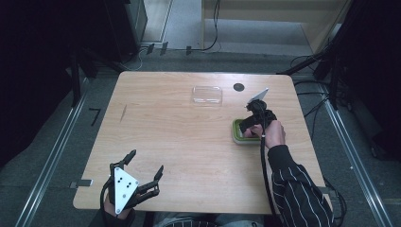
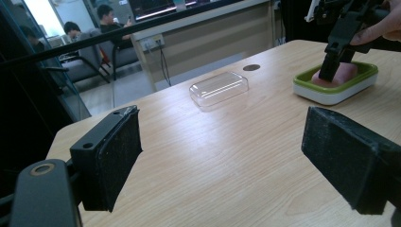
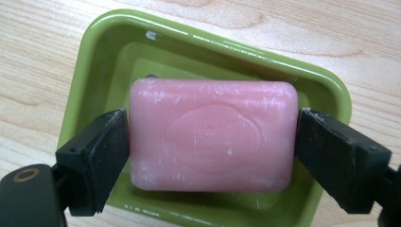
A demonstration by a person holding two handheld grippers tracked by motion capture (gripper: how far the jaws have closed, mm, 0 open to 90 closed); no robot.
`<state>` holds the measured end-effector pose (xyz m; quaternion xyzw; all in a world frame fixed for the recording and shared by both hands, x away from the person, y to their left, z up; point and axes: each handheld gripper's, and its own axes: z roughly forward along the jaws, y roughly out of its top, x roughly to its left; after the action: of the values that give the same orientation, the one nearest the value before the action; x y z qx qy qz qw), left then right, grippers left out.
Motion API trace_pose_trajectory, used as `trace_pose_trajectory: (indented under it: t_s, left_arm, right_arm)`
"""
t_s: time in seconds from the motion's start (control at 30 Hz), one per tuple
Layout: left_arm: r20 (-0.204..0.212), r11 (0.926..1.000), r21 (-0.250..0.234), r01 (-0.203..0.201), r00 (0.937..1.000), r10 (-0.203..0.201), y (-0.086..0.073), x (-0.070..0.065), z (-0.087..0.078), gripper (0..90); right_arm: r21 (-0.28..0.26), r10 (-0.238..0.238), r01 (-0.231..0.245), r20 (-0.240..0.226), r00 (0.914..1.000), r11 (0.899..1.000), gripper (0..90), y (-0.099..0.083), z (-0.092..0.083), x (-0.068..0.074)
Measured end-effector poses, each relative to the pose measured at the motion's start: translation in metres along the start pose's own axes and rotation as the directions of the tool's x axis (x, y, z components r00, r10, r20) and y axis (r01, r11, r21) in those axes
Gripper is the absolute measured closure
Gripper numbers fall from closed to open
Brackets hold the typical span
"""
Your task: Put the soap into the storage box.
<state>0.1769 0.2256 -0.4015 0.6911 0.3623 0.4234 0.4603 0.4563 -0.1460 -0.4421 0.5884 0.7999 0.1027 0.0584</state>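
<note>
Even overhead light, dark surrounds, glare on clear lid (image 2: 219, 88), near claw pads soft-focus.

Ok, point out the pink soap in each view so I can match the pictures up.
High view: the pink soap lies in the green dish right of centre, hidden under the right gripper.
Left gripper view: pink soap, upper right, in the dish.
Right gripper view: centre, between the two jaws.
Shared landmark: the green dish.

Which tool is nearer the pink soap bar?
Right. The right tool has its jaws on both ends of the soap bar in the green dish; the left tool hovers open, far off.
</note>
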Motion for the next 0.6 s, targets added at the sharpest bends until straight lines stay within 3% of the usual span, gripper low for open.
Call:
trace_pose_trajectory:
  t_s: [0.6]
  left_arm:
    - [0.014, 0.9999, -0.004, -0.013, 0.9998, 0.013, 0.002, -0.004, 0.002, 13.1]
  right_arm:
    - [-0.041, -0.024, 0.024, 0.006, 0.9997, 0.999, 12.2, -0.016, -0.026, -0.008]
